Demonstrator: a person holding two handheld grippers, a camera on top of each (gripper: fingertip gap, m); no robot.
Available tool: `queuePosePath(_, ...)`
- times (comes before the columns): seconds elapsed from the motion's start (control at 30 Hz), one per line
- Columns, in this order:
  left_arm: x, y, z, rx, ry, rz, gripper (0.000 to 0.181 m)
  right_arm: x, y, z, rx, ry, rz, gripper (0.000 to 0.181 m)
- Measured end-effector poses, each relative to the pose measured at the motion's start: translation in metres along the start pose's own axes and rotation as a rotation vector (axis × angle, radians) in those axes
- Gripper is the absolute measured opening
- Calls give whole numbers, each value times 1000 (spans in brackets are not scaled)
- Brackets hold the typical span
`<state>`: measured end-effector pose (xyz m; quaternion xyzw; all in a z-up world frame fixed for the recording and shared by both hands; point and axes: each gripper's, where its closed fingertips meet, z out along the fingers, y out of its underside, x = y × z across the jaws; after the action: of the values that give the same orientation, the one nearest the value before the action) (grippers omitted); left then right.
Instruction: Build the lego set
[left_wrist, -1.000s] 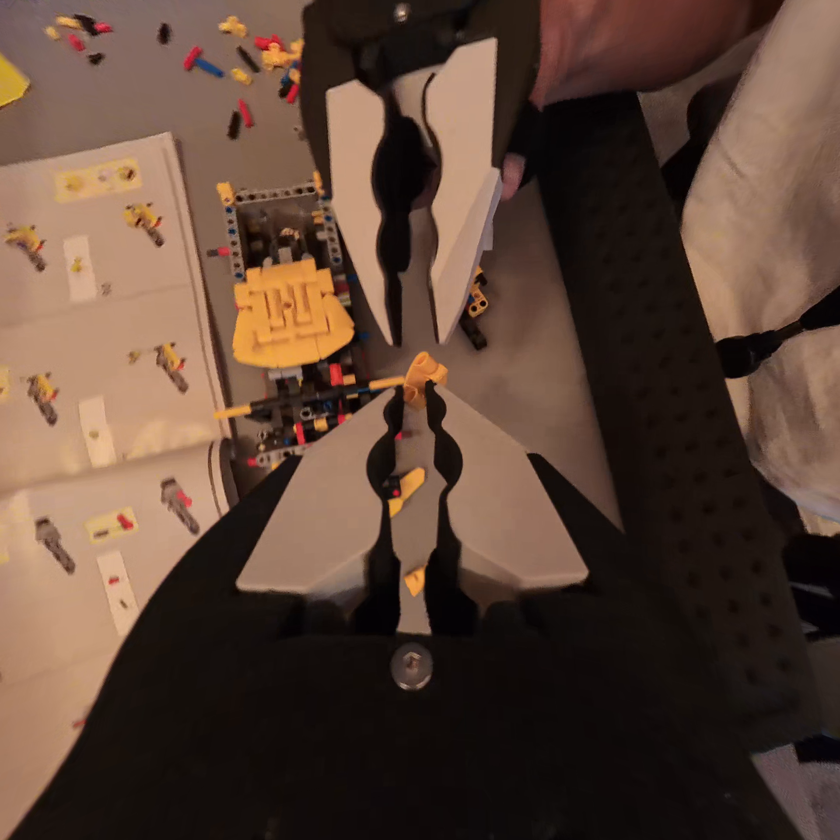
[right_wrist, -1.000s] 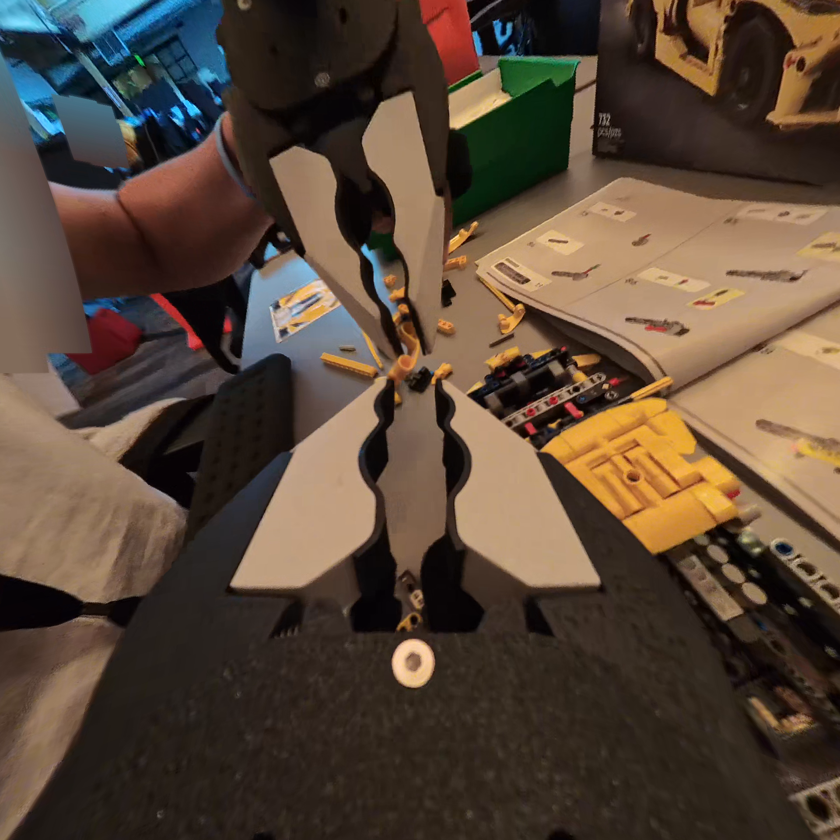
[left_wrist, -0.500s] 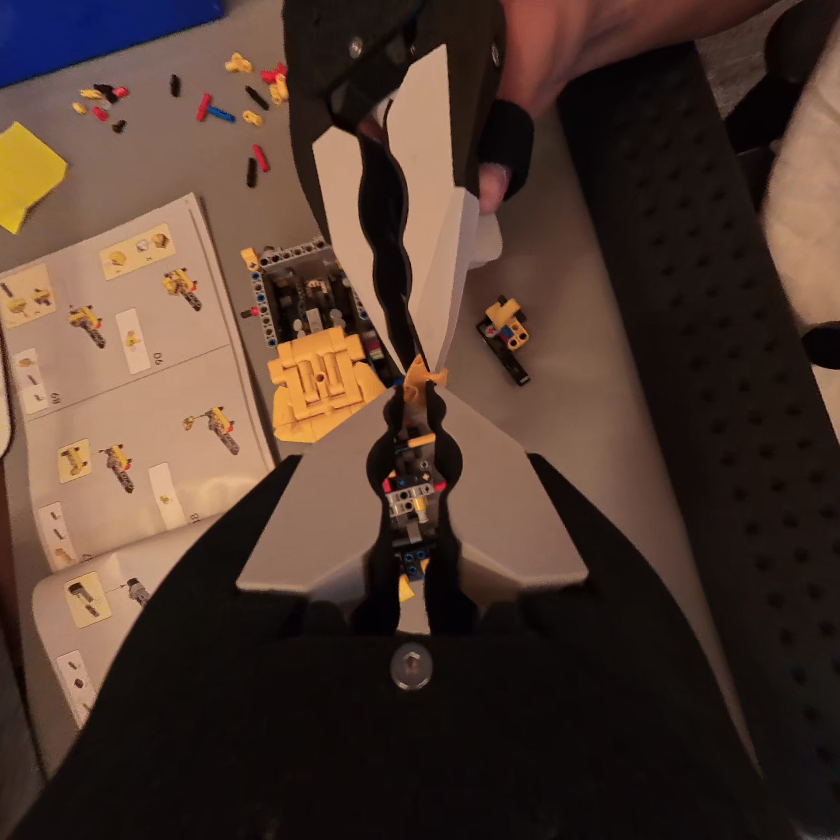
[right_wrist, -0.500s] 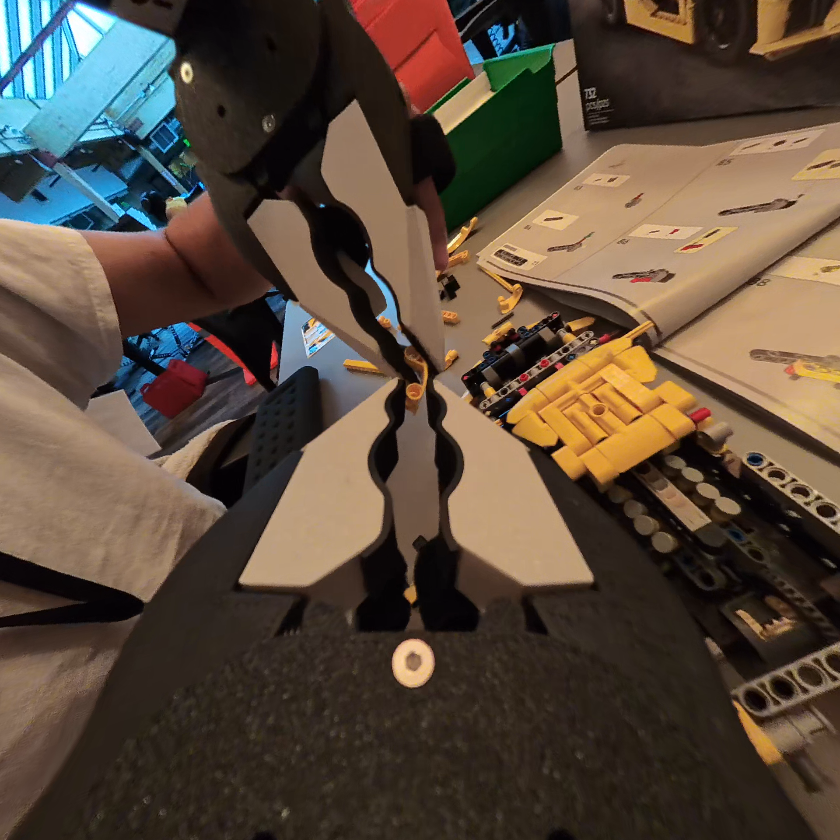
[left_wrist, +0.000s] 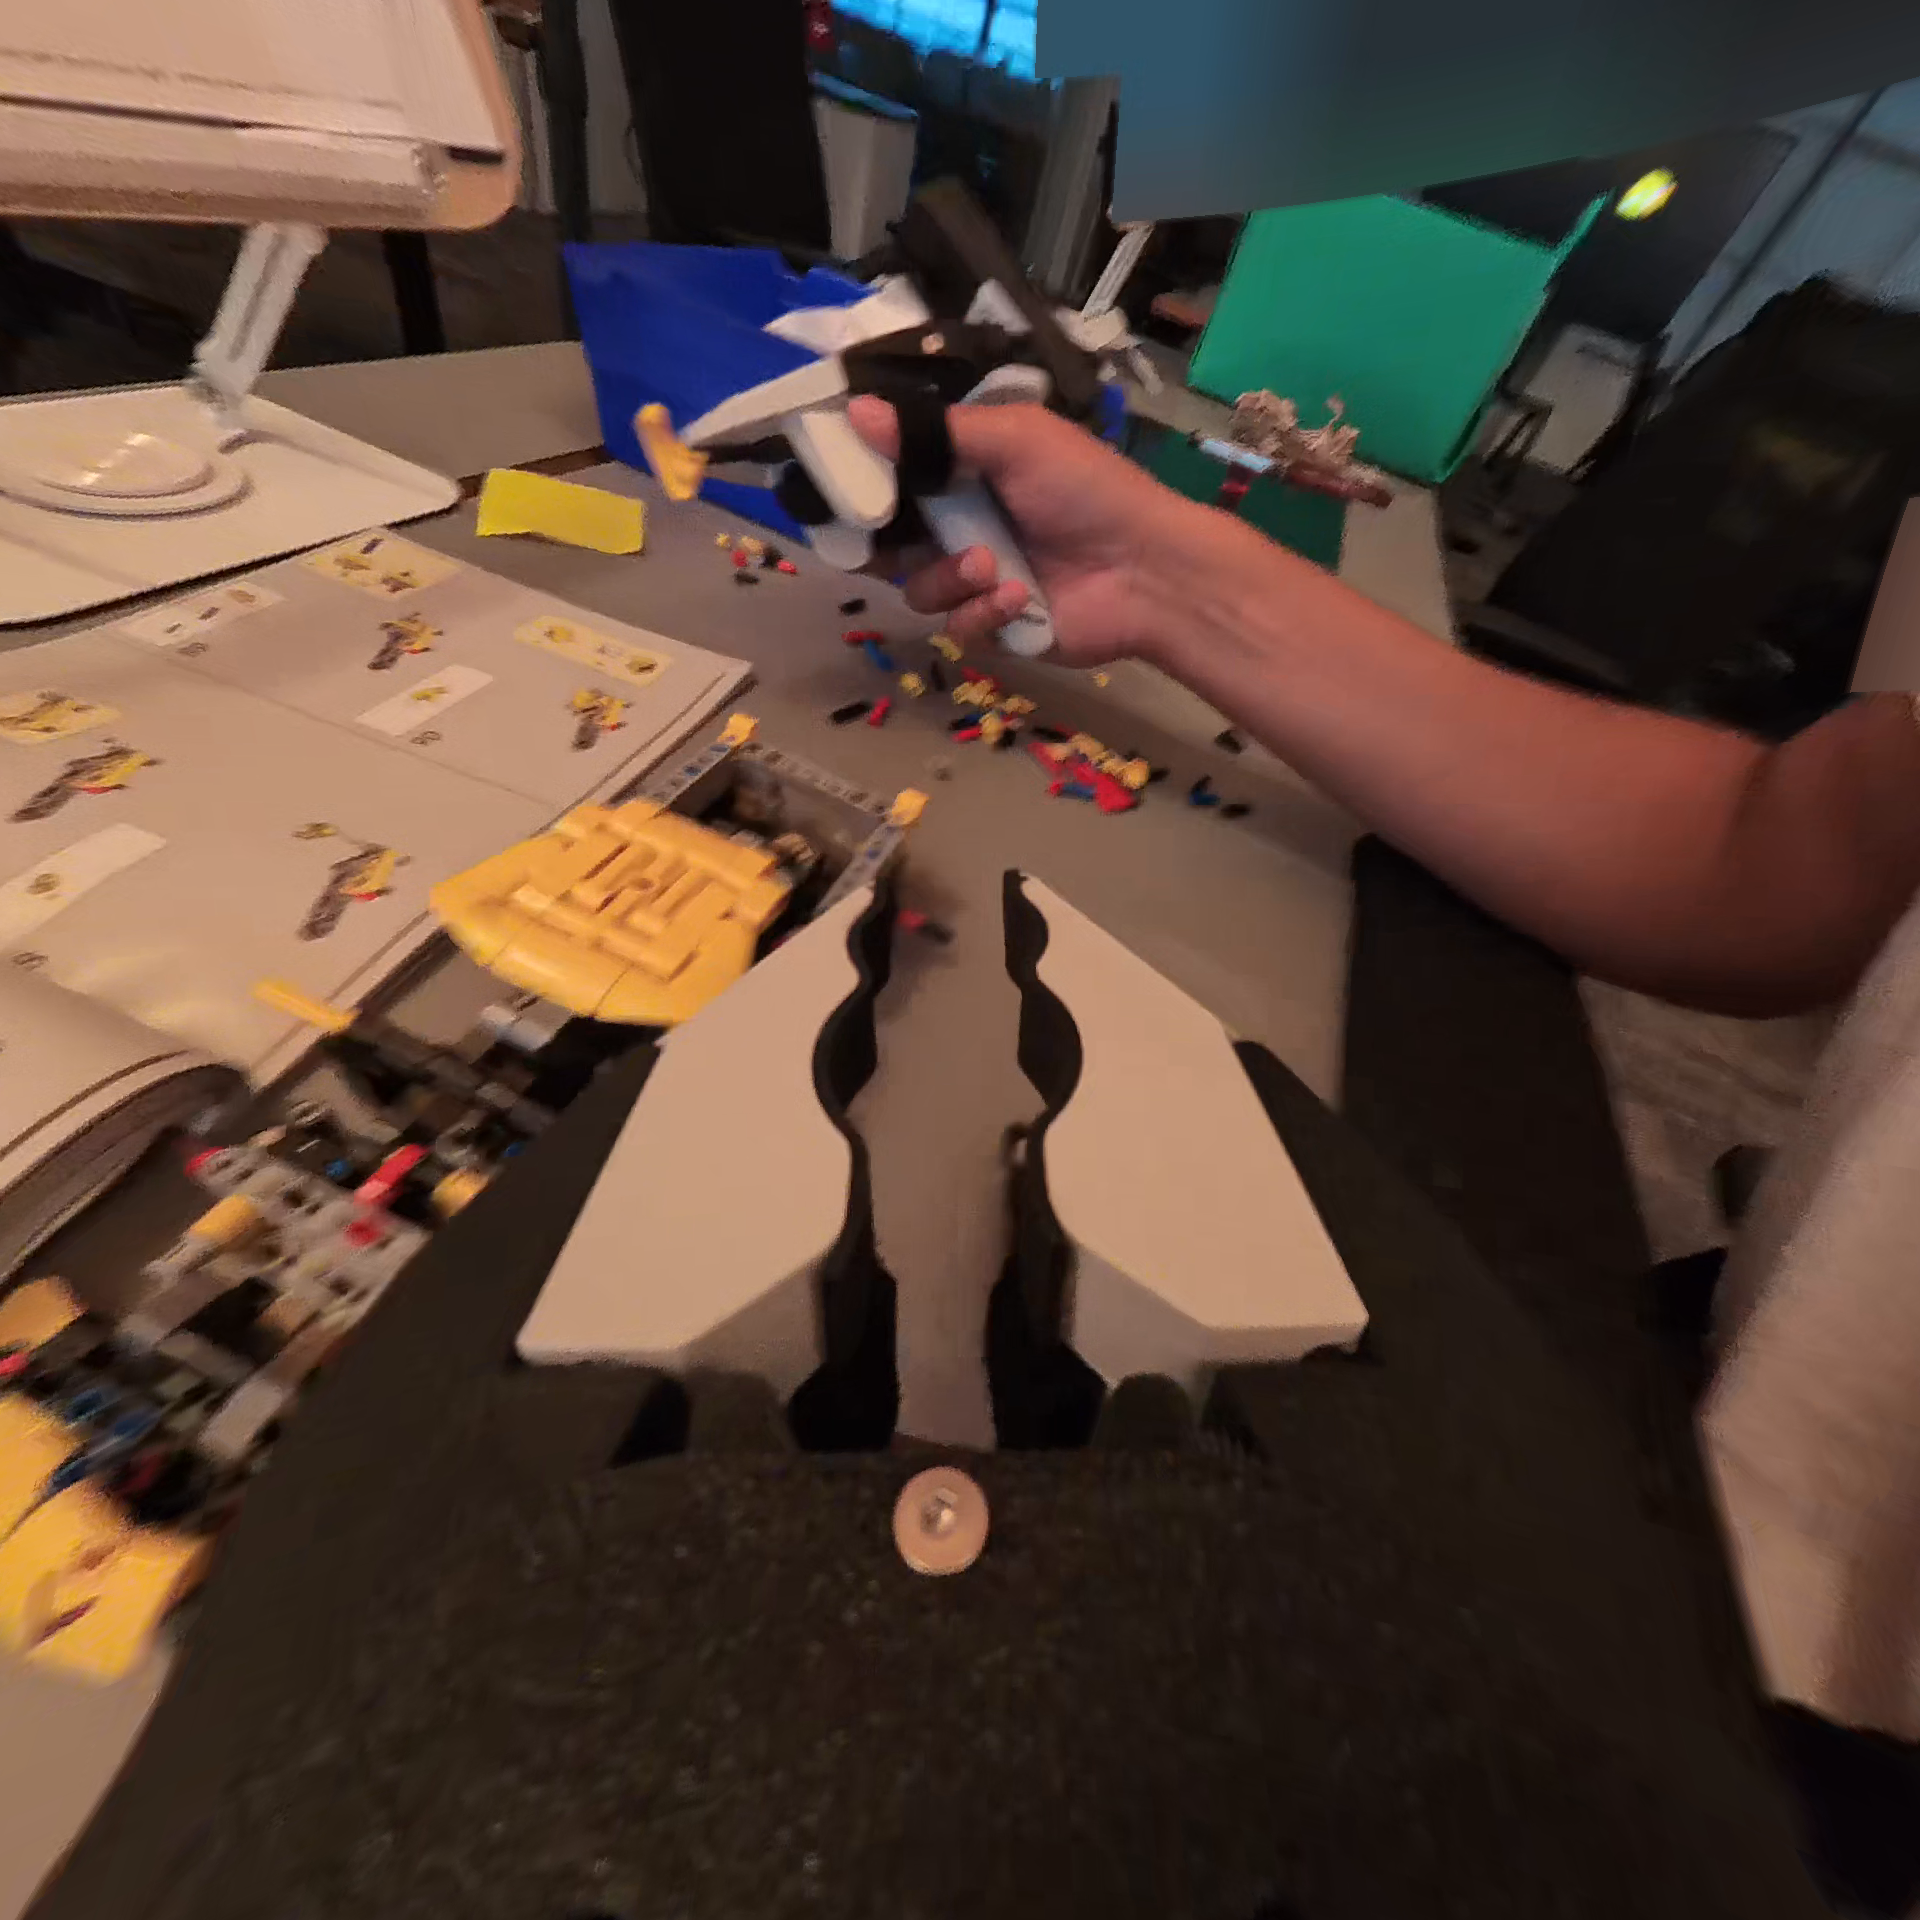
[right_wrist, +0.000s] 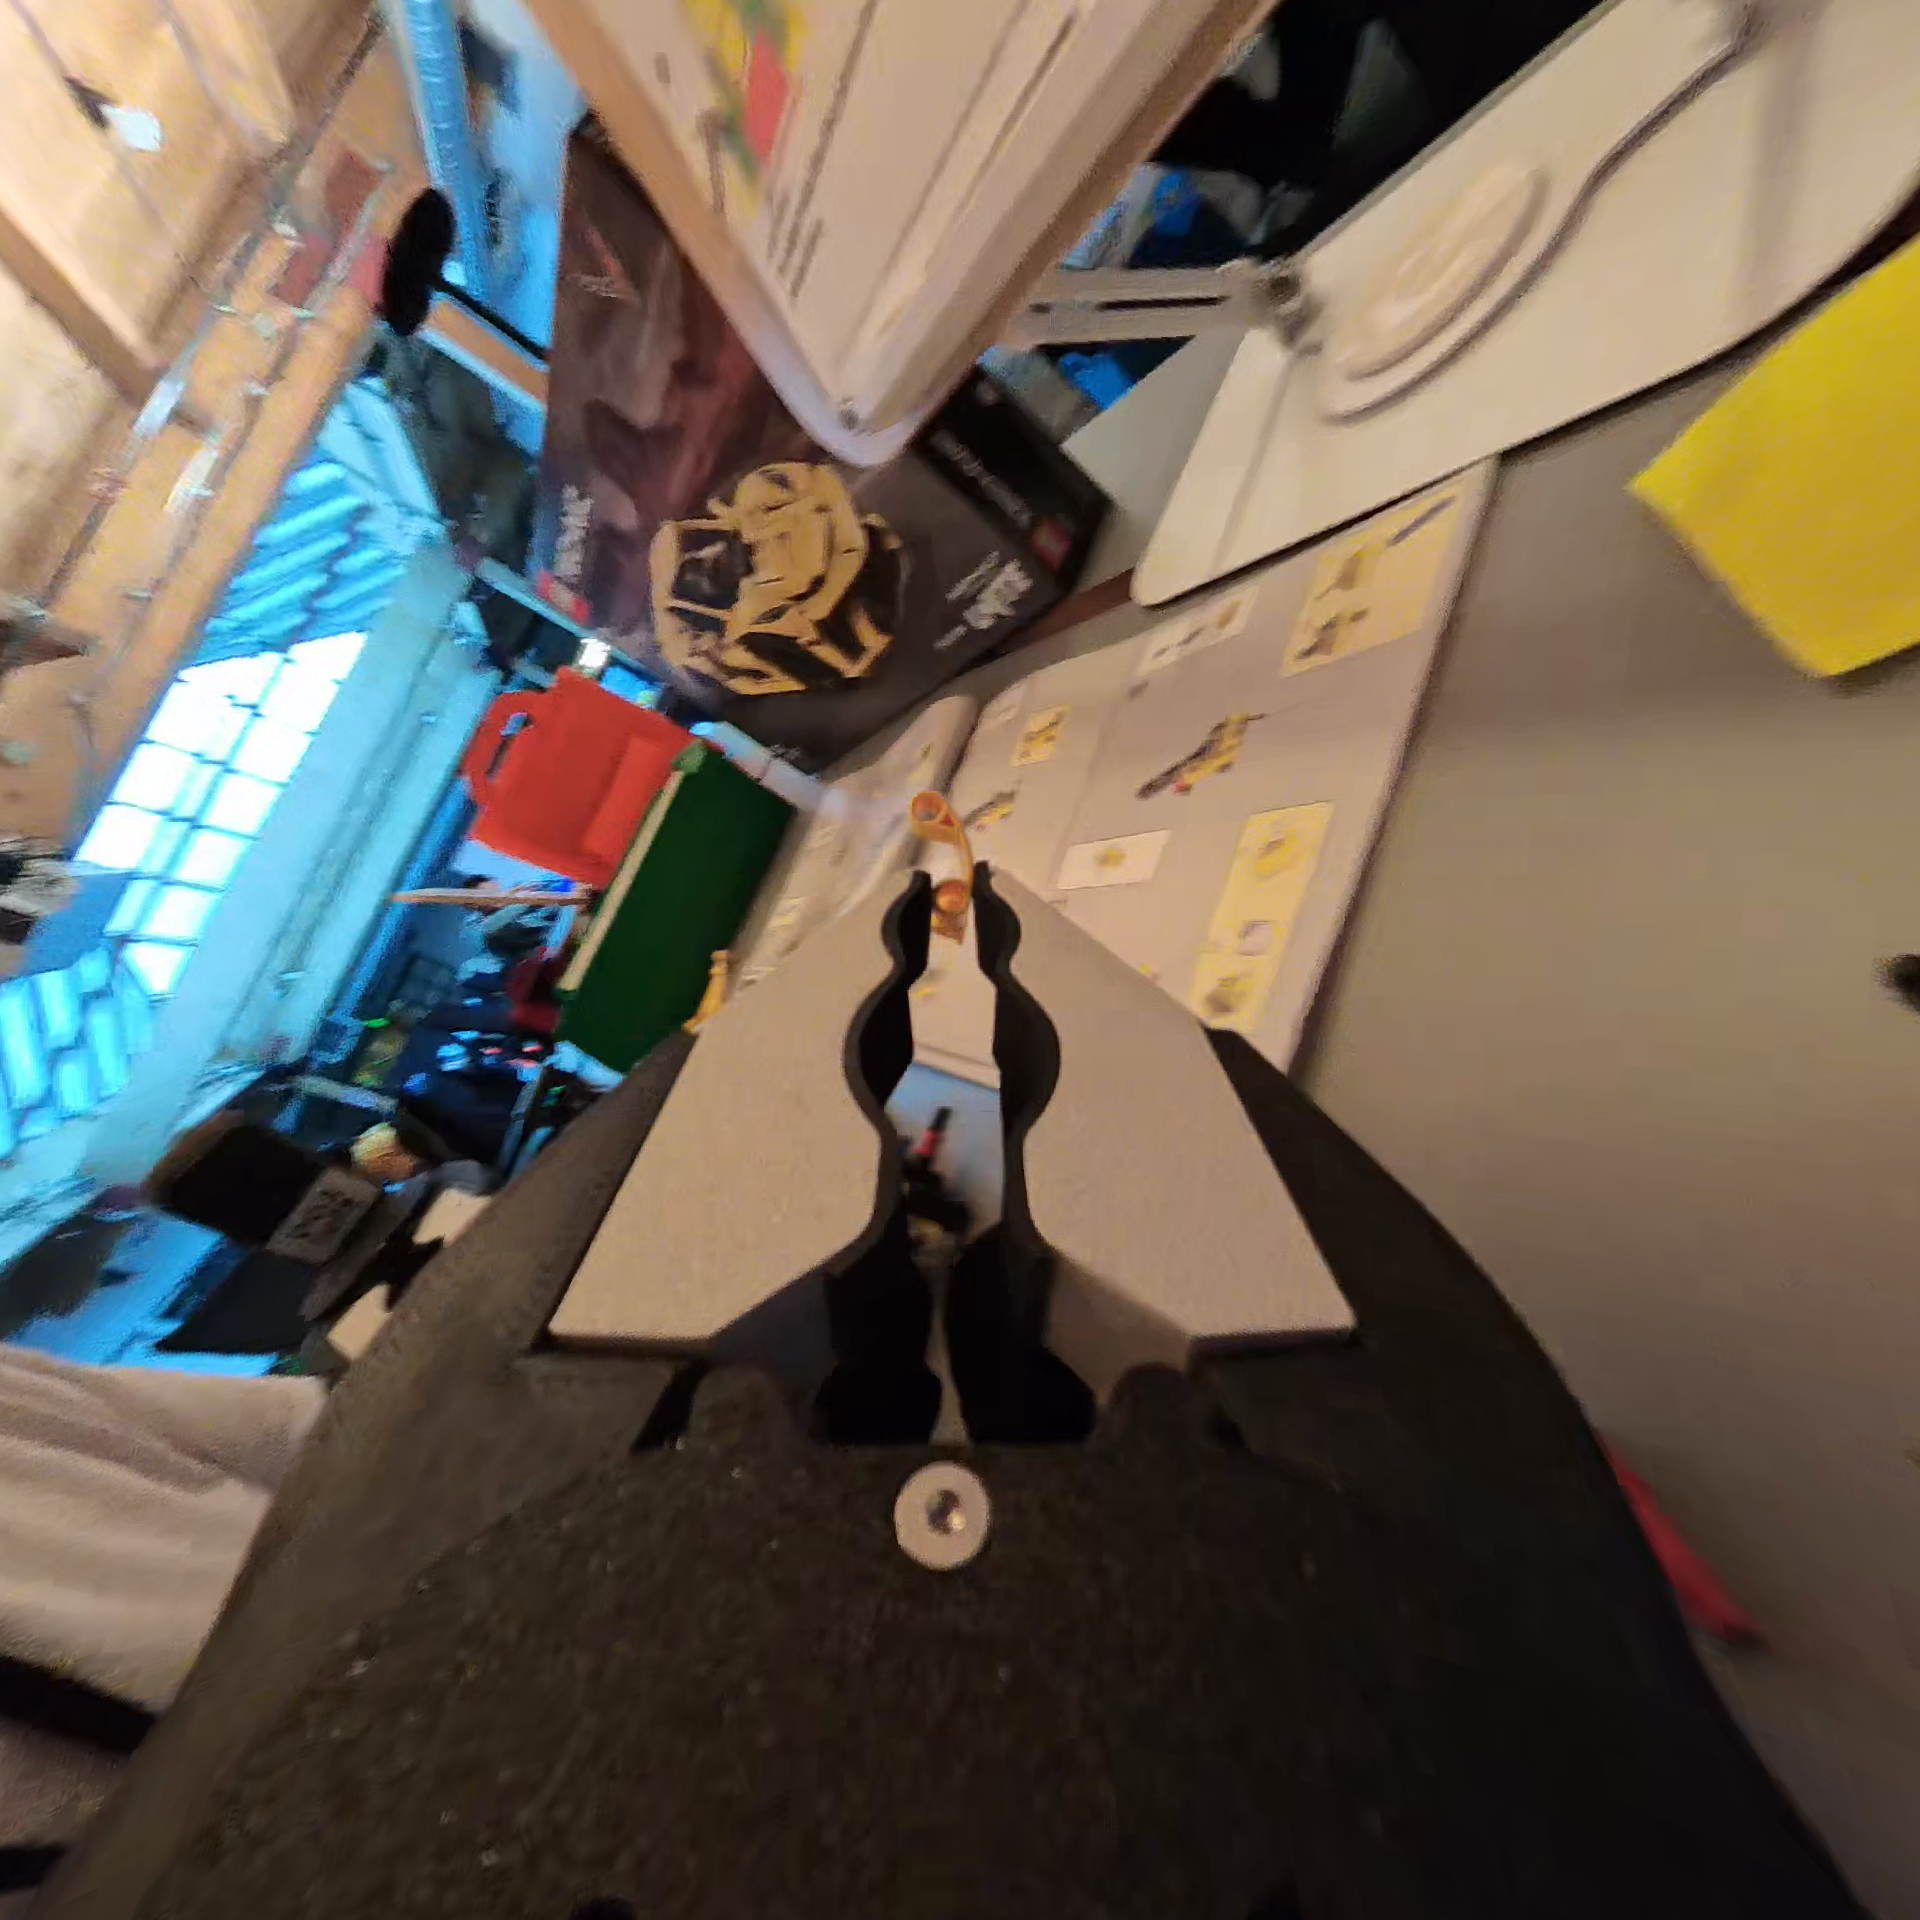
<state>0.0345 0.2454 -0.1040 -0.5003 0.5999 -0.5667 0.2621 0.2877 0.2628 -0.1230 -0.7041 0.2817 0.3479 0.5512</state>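
Observation:
My left gripper (left_wrist: 940, 904) is open and empty, low over the grey table (left_wrist: 1143, 914) just right of the part-built model, with its yellow panel (left_wrist: 613, 914) and dark chassis (left_wrist: 343, 1174). My right gripper (right_wrist: 951, 894) is shut on a small yellow curved piece (right_wrist: 948, 847) that sticks out past its tips. In the left wrist view the right gripper (left_wrist: 717, 436) is held up in a hand (left_wrist: 1029, 540) at the back, rolled sideways, with the yellow piece (left_wrist: 665, 462) at its tips.
The open instruction booklet (left_wrist: 312, 727) lies left of the model. Several loose small pieces (left_wrist: 987, 717) are scattered behind it. A blue bin (left_wrist: 686, 332), a green box (left_wrist: 1371, 332), a yellow sheet (left_wrist: 561, 514) and a white stand base (left_wrist: 156, 488) are at the back. The set's box (right_wrist: 831, 582) stands behind the booklet (right_wrist: 1195, 779). My right fingertips sit around 25 centimetres from my left ones.
The grippers were tip to tip on the yellow piece. Now my left gripper has opened and let go. My right gripper has lifted away, up and to the back, with the piece.

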Motion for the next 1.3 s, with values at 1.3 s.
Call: queuePosePath(1.3,-94,5,-51,21,-224,-84,20,7,20,0,-222,475,-584,7)
